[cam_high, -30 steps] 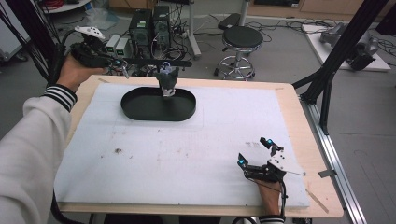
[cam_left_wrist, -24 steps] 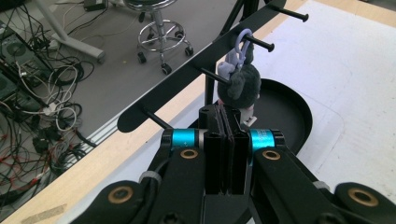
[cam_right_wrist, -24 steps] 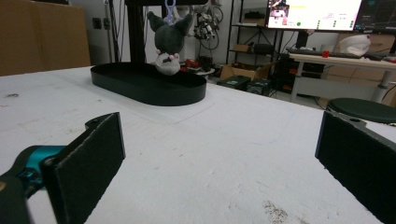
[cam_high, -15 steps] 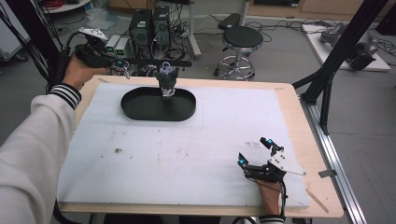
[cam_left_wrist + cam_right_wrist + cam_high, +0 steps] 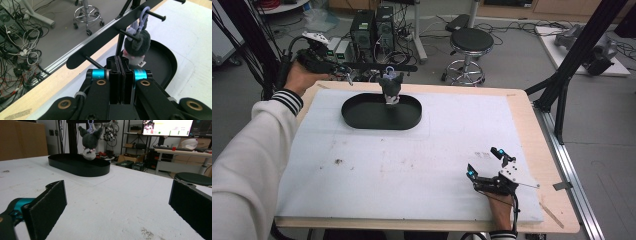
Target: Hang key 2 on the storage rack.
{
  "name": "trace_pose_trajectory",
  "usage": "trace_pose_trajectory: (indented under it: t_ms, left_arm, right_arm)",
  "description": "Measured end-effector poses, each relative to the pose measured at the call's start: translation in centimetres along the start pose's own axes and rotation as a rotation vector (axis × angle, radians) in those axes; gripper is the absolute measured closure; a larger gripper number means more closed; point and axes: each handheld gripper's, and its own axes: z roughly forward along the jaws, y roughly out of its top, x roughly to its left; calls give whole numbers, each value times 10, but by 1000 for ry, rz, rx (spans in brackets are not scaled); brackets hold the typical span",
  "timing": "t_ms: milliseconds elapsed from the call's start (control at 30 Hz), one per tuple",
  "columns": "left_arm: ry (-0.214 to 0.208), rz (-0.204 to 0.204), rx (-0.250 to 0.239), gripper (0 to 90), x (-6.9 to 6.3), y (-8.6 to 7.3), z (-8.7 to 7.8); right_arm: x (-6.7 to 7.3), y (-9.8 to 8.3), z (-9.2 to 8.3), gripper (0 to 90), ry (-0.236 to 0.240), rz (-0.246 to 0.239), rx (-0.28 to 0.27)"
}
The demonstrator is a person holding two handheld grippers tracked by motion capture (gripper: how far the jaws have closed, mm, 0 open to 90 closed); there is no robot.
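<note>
Upper left of the high frame: left hand-held gripper (image 5: 343, 76) clenched on nothing, jaws pressed flat together, held off the far left corner of the desk (image 5: 522, 107), near the black peg rack (image 5: 105, 41). Upper centre: grey plush keychain (image 5: 390, 86) hanging by a lilac clip from a rack peg, over the black oval tray (image 5: 362, 117). Lower right: right hand-held gripper (image 5: 484, 163) released, jaws spread wide, resting on the white mat (image 5: 412, 160), well apart from the plush.
</note>
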Motion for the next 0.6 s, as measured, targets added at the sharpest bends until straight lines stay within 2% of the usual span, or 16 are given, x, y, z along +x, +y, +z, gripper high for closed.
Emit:
trace_pose_trajectory:
  t_ms: [600]
  left_arm:
    - [20,-21,10,881,10,-5,4]
  right_arm:
    - [0,0,0,7,-1,3,0]
